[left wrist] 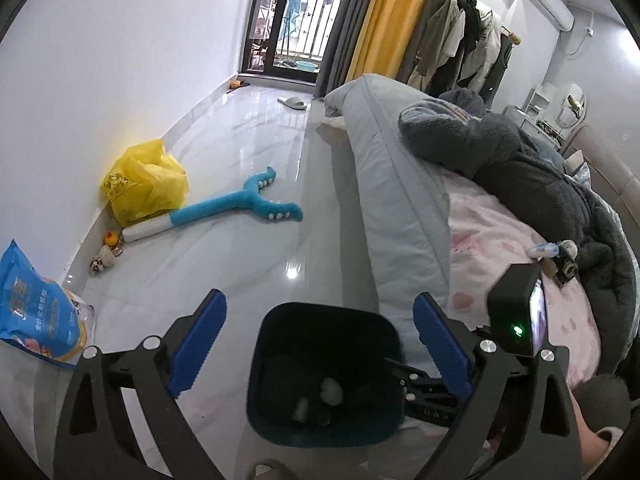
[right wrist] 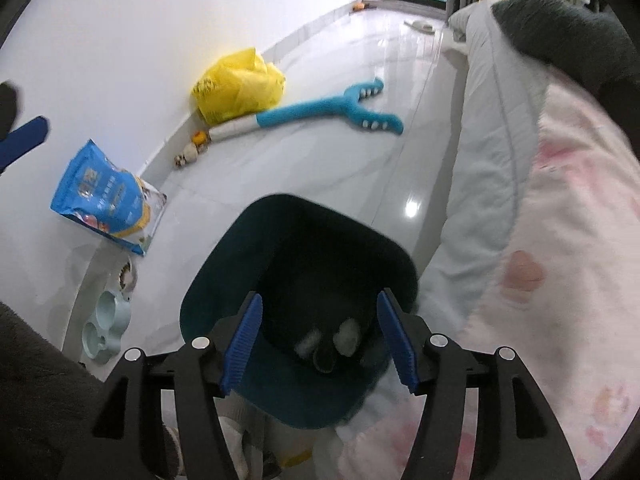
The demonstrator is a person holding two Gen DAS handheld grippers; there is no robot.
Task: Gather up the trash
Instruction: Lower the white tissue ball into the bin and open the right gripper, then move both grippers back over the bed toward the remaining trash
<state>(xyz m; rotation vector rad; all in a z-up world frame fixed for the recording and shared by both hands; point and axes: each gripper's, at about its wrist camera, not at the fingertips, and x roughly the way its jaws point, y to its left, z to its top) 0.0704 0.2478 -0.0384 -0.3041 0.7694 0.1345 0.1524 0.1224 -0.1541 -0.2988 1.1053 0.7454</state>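
Left wrist: left hand-held gripper (left wrist: 320,354) spread wide, empty, hovering over the dark bin (left wrist: 326,372) on the floor beside the bed (left wrist: 520,232). Pale wads lie at the bin bottom.

Right wrist: right hand-held gripper (right wrist: 320,342) parted, empty, above the same bin. Judged a drop-off step; next move calls for seeking further trash. Bin contents are dim and blurred; cannot identify them.

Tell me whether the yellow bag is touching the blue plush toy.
Touching. In the left wrist view the yellow bag lies over the white handle end of the plush toy with no floor visible between them; the right wrist view agrees.
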